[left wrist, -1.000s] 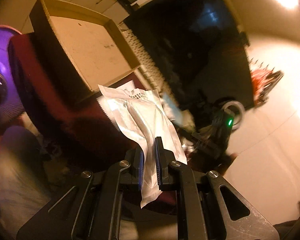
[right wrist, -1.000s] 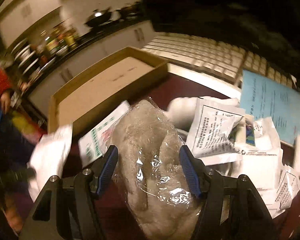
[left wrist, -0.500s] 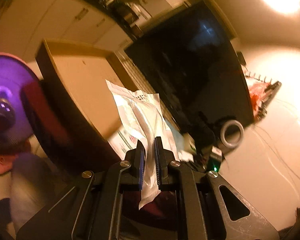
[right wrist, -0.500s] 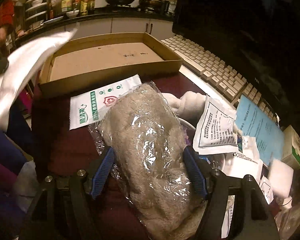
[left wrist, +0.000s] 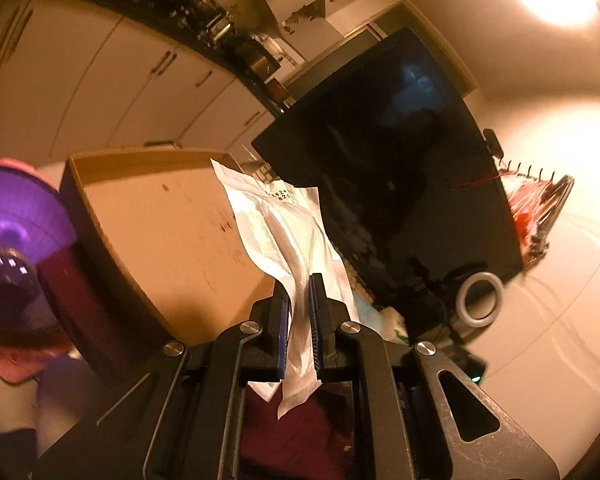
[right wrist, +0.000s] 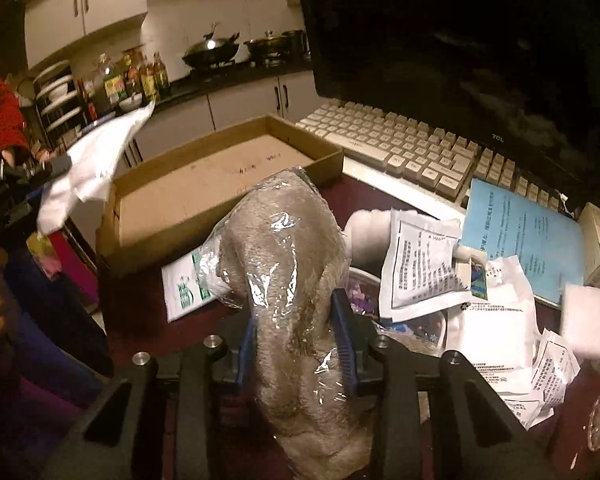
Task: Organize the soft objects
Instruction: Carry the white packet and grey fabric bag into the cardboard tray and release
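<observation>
Fleece bundle (right wrist: 288,280): a grey, fuzzy roll sealed in clear crinkly film, lifted at its near end and leaning toward the near wall of the cardboard box (right wrist: 228,200); my guess is it is gripped low so the long free end can be swung over that wall.
Right gripper (right wrist: 298,342): jaws closing on the bundle, blue pads already pressing into its sides and pinching the film to a waist.
Right hand pose: gripper angled downward toward the box, fingers pointing along the length of the bundle.
Foil pouch (left wrist: 288,236): a flat silvery-white sachet with a printed code near its top edge, held up in the air in front of the box's open floor; probably carried high to clear the wall before it is dropped in.
Left gripper (left wrist: 299,320): narrow, clamped on the lower part of the pouch, whose bottom corner hangs out below the pads.
Left hand pose: gripper tipped only slightly downward, aimed over the box; in the right wrist view the pouch (right wrist: 88,172) shows raised at the box's left side.
Cardboard box: shallow, open, nothing inside it yet.
Loose packets (right wrist: 424,264): white printed sachets heaped to the right of the box, waiting.
Keyboard (right wrist: 412,148): just behind the box's far right corner.
Monitor (right wrist: 460,40): dark, behind the keyboard.
</observation>
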Demonstrator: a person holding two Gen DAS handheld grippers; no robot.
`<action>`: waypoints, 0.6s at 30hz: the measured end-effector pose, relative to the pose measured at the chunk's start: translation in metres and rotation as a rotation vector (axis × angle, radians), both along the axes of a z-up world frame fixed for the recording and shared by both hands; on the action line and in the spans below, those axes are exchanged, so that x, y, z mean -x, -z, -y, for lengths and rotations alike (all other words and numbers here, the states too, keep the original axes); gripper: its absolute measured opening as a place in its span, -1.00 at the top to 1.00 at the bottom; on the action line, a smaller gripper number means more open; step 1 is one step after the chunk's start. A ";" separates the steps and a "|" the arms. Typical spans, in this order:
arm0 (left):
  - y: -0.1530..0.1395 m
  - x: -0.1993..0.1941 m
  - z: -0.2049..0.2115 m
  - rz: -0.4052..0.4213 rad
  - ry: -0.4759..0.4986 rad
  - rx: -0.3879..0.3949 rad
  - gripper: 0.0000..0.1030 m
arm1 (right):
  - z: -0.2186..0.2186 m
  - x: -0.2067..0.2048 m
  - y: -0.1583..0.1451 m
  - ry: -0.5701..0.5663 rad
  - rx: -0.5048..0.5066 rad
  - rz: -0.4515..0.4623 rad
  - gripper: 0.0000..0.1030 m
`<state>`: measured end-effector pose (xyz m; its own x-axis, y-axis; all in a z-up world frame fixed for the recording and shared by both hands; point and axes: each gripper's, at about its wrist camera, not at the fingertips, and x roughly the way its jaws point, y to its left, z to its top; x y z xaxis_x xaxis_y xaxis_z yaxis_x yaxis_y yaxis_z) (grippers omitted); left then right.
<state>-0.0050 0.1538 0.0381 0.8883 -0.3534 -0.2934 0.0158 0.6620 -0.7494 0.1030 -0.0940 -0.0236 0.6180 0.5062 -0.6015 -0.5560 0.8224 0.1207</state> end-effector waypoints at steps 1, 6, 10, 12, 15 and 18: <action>0.000 0.000 -0.001 -0.004 -0.010 -0.011 0.84 | 0.002 0.000 -0.004 -0.002 -0.029 -0.003 0.35; 0.013 -0.009 -0.016 -0.048 -0.036 0.015 0.84 | 0.011 0.000 -0.020 -0.050 -0.221 -0.044 0.35; 0.017 -0.028 -0.027 -0.081 -0.034 0.025 0.84 | -0.008 -0.018 -0.036 -0.091 -0.310 -0.122 0.39; 0.014 -0.032 -0.028 -0.079 -0.072 -0.024 0.84 | -0.028 -0.033 -0.044 -0.122 -0.348 -0.167 0.39; 0.014 -0.039 -0.026 -0.106 -0.140 -0.120 0.84 | -0.075 -0.057 -0.060 -0.196 -0.387 -0.222 0.39; 0.018 -0.045 -0.018 -0.152 -0.172 -0.210 0.84 | -0.122 -0.074 -0.074 -0.213 -0.331 -0.193 0.39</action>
<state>0.0400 0.1719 0.0203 0.8704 -0.1192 -0.4777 -0.2114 0.7858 -0.5812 0.1769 0.0277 0.0502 0.3712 0.7948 -0.4802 -0.6502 0.5916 0.4767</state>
